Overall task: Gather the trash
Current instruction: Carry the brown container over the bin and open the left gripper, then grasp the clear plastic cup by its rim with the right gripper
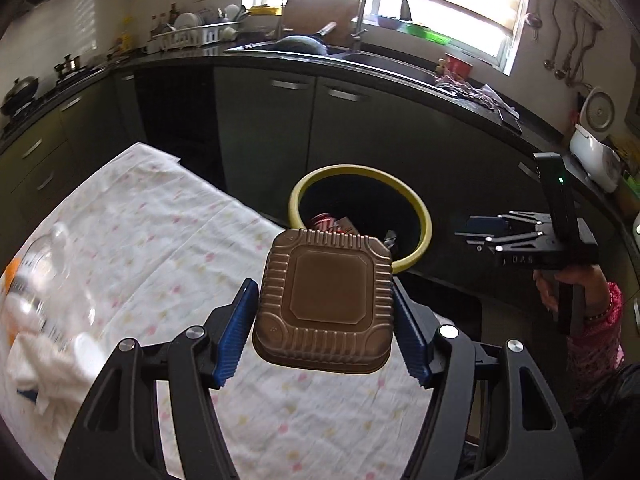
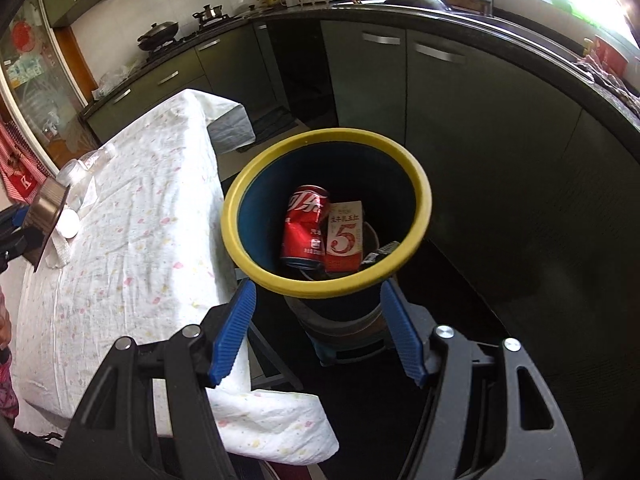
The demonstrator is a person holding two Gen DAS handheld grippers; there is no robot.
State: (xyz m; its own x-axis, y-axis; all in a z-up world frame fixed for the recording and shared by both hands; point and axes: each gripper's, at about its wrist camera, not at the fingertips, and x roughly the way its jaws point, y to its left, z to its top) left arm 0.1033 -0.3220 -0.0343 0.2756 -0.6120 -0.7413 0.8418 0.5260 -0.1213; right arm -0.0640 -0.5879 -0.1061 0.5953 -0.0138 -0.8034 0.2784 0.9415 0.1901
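Cloth-covered table left of the fingers carries a blurred clear bottle, perhaps plastic, and crumpled tissue.

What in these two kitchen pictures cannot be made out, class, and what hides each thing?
- Left wrist view: items at the table's left edge are motion-blurred; what they are is unclear.
- Left wrist view: the foil tray in the left tool covers part of the bin.
- Right wrist view: the bin's bottom, hidden beneath the red can and carton.

1. Left wrist view: looks steeply down over the cloth-covered table towards the yellow-rimmed bin.
2. Right wrist view: close above that bin; both share table and sink counter.
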